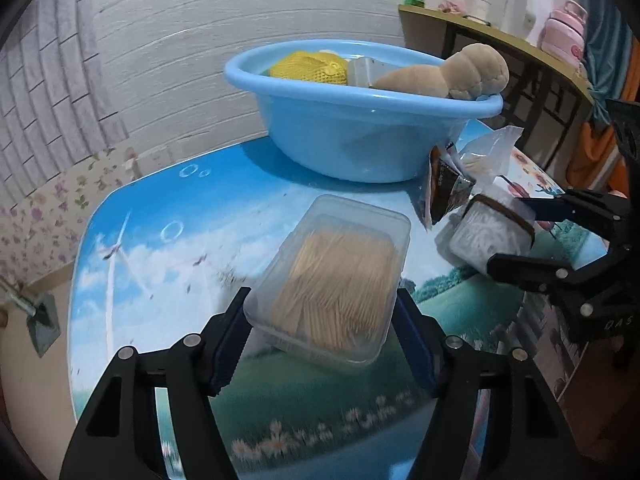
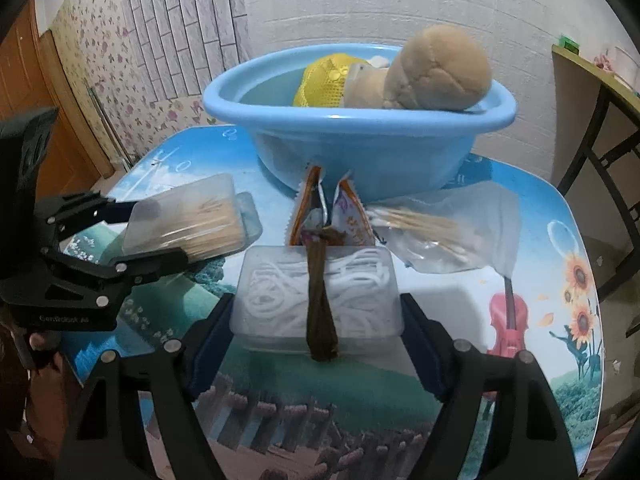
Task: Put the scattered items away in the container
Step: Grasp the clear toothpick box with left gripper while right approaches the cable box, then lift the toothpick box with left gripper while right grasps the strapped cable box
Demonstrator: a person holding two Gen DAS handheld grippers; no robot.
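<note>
My left gripper (image 1: 322,296) is shut on a clear box of toothpicks (image 1: 336,280), one pad pressed on each long side. In the right wrist view this box (image 2: 192,220) hangs tilted above the table in the left gripper (image 2: 160,232). My right gripper (image 2: 316,300) is shut on a clear box of white strands (image 2: 280,292) with a brown band (image 2: 318,296) across it; the same box (image 1: 484,236) shows in the left wrist view. The blue basin (image 1: 360,140) stands behind, holding a tan plush toy (image 1: 472,72) and a yellow mesh item (image 1: 308,66).
Two snack packets (image 2: 344,216) and a clear bag of wooden sticks (image 2: 440,232) lie between the basin (image 2: 360,152) and my right gripper. The picture-printed table (image 1: 160,240) ends at the left and near edges. A desk (image 1: 500,40) with a pink bottle (image 1: 564,28) stands at the right.
</note>
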